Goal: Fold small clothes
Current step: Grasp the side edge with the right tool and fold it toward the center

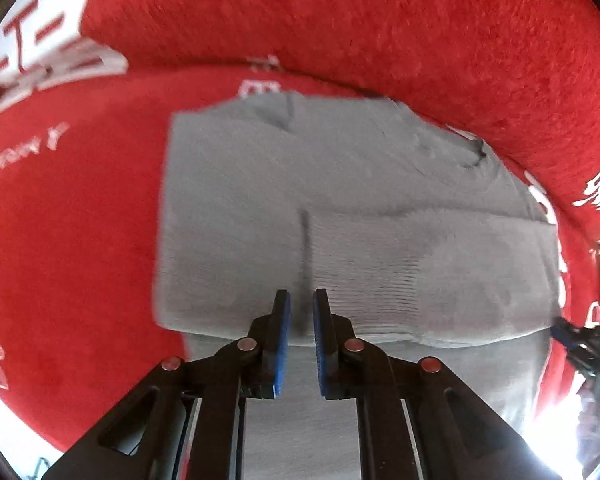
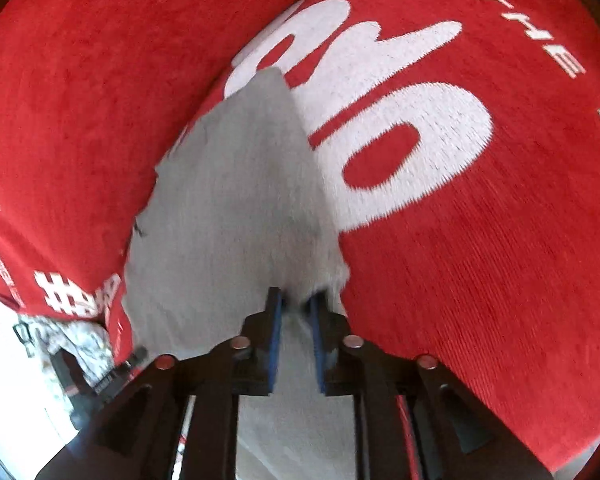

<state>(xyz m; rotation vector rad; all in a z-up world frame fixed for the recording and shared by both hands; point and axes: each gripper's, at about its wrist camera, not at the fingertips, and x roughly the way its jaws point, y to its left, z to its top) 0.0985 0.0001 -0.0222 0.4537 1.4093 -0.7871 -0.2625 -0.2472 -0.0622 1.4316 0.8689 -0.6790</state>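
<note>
A grey knit garment (image 1: 360, 184) lies partly folded on a red blanket (image 1: 380, 20), with a doubled layer across its near half. My left gripper (image 1: 302, 300) points steeply down at the near edge of that layer. Its blue pads stand a narrow gap apart and pinch a fold of grey cloth. In the right wrist view the same grey garment (image 2: 228, 200) runs as a tapering flap up to my right gripper (image 2: 296, 300). There the cloth's edge bunches between the pads and against the right fingertip (image 2: 320, 308). The right gripper (image 1: 580, 344) also shows at the garment's right corner.
The red blanket (image 2: 480, 260) with large white lettering covers the whole surface and rises in a fold at the back. A pale patterned cloth (image 2: 72, 340) and a bright floor show past the blanket's lower left edge.
</note>
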